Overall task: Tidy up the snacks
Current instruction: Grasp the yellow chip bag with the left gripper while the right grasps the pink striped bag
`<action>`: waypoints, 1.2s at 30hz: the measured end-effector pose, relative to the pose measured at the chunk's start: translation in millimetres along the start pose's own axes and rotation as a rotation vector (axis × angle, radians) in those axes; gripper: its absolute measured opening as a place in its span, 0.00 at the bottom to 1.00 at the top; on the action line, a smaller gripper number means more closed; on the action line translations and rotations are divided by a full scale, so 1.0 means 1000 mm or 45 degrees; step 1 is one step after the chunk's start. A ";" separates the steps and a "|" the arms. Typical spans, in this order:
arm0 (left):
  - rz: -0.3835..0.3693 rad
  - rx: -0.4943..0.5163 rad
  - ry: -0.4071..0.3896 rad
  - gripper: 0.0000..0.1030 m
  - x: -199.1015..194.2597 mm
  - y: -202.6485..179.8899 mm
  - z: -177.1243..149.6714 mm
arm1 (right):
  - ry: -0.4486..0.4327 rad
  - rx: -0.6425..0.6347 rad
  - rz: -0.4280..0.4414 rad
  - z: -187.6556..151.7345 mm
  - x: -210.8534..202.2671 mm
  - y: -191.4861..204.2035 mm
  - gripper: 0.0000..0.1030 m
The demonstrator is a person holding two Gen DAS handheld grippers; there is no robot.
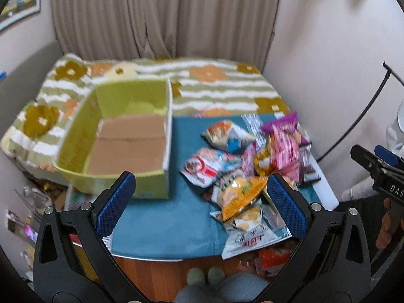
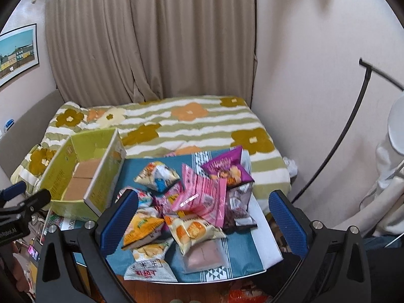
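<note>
- My left tongs gape wide above the table's near edge, holding nothing.
- The green box sits on the table's left side, its cardboard floor bare, its far end hanging over the flowered blanket.
- The snack bags lie heaped on the blue cloth along the table's right side, just beside the box; a pink bag is on top.
- My right tongs gape wide over that heap, gripping nothing.
</note>
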State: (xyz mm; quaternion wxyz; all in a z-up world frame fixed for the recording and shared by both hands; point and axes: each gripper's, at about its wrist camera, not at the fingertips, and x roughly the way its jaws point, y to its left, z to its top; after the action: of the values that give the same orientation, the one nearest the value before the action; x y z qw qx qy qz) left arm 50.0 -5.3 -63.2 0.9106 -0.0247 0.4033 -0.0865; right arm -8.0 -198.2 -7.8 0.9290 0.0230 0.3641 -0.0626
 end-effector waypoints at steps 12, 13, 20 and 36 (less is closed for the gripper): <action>-0.070 0.002 0.227 1.00 0.107 -0.046 -0.033 | 0.240 0.073 0.162 -0.012 0.110 -0.034 1.00; -0.062 0.011 0.247 1.00 0.117 -0.052 -0.037 | 0.255 0.071 0.179 -0.012 0.120 -0.035 1.00; 0.001 0.009 0.343 1.00 0.165 -0.066 -0.051 | 0.384 0.084 0.256 -0.015 0.179 -0.037 1.00; 0.101 0.076 0.410 0.82 0.209 -0.080 -0.054 | 0.512 0.109 0.361 -0.008 0.237 -0.029 1.00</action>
State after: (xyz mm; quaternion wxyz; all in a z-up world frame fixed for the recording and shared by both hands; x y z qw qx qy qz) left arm 137.3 -120.1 -243.1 0.8373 0.0324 0.5420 -0.0650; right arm 155.0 -249.4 -174.8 0.8355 0.1252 0.5317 0.0588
